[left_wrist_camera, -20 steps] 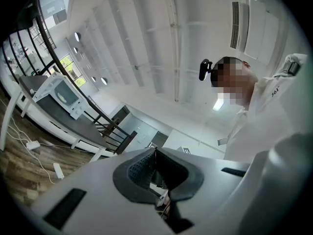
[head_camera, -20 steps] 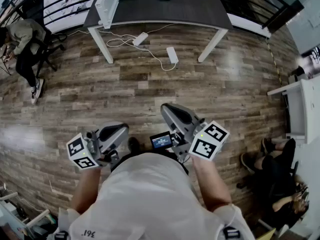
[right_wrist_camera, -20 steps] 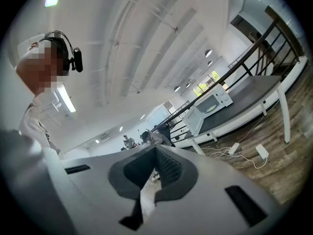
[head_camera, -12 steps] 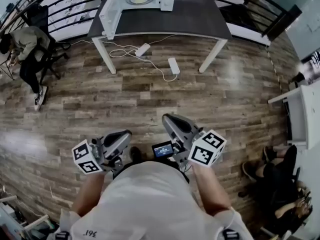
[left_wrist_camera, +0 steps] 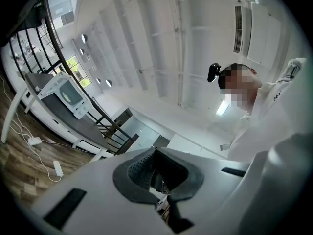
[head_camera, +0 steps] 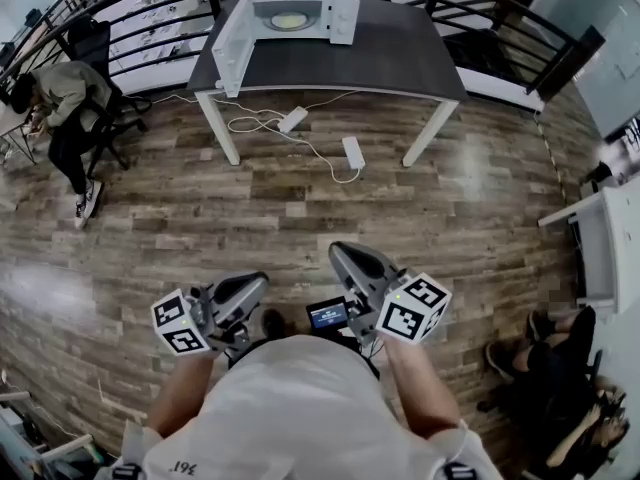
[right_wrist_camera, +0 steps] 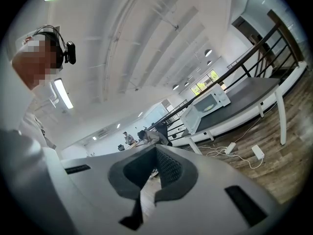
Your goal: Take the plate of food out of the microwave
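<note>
A white microwave stands on a dark table at the far end of the room, its door swung open to the left. Inside it lies a pale plate of food. Both grippers are held close to my body, far from the table. My left gripper is shut with nothing in it, and my right gripper is shut and empty too. The microwave shows small in the left gripper view past the shut left gripper. In the right gripper view the microwave lies beyond the right gripper.
Wood floor stretches between me and the table. Power strips and cables lie under it. A black railing runs behind. A person sits on a chair at the left. A white desk and another seated person are at the right.
The table and microwave have slid down in the head view, and more of the microwave shows. Both grippers stay shut and close to my body.
</note>
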{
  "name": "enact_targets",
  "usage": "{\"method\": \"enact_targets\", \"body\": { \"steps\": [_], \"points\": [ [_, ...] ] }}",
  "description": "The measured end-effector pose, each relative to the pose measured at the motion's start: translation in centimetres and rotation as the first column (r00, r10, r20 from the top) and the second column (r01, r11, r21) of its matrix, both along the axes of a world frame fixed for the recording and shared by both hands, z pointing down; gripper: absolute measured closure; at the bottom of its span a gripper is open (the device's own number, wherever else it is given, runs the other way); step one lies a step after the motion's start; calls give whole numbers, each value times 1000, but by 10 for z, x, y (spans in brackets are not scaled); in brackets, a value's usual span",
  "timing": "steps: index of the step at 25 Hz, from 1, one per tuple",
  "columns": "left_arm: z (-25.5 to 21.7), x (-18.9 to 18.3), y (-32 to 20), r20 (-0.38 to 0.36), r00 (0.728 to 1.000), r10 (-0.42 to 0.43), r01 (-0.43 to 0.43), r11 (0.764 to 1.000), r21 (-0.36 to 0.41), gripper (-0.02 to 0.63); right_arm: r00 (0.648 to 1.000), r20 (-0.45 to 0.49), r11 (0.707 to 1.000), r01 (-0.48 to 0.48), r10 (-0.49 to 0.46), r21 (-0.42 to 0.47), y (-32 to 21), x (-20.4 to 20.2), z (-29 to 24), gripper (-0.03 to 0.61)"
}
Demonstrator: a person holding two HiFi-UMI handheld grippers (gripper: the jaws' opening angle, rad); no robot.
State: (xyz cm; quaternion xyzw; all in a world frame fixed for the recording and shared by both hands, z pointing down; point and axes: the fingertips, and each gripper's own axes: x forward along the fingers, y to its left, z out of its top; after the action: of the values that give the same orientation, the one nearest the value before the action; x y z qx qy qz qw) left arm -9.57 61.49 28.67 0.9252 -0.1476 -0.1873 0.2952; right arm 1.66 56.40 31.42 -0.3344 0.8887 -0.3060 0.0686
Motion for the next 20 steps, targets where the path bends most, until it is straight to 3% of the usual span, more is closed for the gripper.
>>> {"method": "enact_targets", "body": {
  "steps": [11,20],
  "points": [
    [-5,-12,-11,-3,999,-50,50,999,-8,609,993,-105,998,-59,61,25,-10,12,1,589],
    [0,-13,-22,-5,999,-47,47,999,-12,609,995,-40,995,-95,96,9,-31,21,3,588]
  ]
}}
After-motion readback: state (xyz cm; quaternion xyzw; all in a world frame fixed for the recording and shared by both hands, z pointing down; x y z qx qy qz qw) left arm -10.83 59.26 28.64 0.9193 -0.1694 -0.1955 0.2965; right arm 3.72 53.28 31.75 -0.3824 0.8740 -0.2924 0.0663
